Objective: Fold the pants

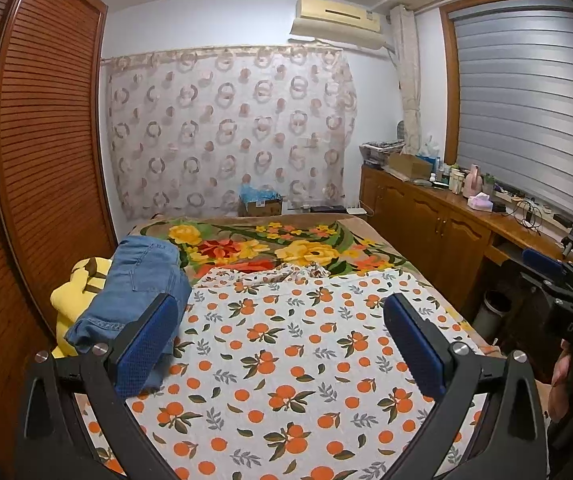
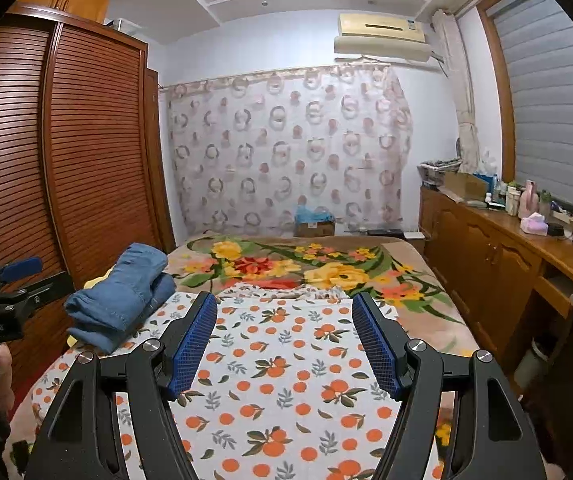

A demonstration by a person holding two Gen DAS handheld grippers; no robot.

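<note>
Judging from the bed (image 2: pixel 426 320), your fold looks done: folded jeans (image 2: pixel 122 300) rest in a compact stack at its left edge, atop something yellow (image 1: pixel 74 292). Left tool (image 1: pixel 278 340) stands apart, empty, with the jeans just beside its left pad. Right tool (image 2: pixel 284 340) likewise apart, gripping nothing. Nothing unfolded remains in view.

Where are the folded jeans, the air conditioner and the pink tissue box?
Folded jeans (image 2: pixel 126 300), right wrist view, on the top fold.
Air conditioner (image 1: pixel 338 20), left wrist view, on its front panel.
Pink tissue box (image 1: pixel 480 202), left wrist view, on its top.
</note>
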